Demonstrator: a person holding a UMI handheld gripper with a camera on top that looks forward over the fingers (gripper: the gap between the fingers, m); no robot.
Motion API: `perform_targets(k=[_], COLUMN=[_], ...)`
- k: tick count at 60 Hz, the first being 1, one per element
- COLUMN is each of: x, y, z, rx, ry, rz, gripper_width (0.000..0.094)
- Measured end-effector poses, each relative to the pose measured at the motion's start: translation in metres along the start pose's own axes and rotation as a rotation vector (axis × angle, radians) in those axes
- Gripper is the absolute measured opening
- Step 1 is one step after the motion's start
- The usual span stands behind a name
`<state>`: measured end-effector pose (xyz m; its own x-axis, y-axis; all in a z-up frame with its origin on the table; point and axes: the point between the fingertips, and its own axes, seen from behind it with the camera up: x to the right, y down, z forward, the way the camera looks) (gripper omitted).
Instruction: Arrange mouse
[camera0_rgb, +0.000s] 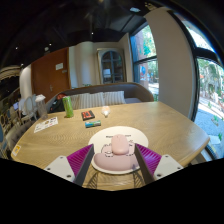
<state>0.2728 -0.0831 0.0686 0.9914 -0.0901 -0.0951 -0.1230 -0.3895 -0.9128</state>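
A pink mouse sits between my fingers, over a round white mouse pad on the wooden table. My gripper is closed in on the mouse's sides, and both magenta pads press on it. The left finger and the right finger flank the mouse. The mouse's rear part is hidden low between the fingers, and I cannot see whether it rests on the pad or is held just above it.
Beyond the pad lie a red book and a small teal item. A green bottle stands further back on the left, with papers near the table's left edge. A sofa and windows are behind the table.
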Motion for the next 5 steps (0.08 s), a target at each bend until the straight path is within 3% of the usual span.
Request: perform_targets(k=[5], x=[-0.003], y=[0.006], z=[-0.027], rx=[0.036], ry=[-0.026], rz=[0.029], gripper_width=[0.084])
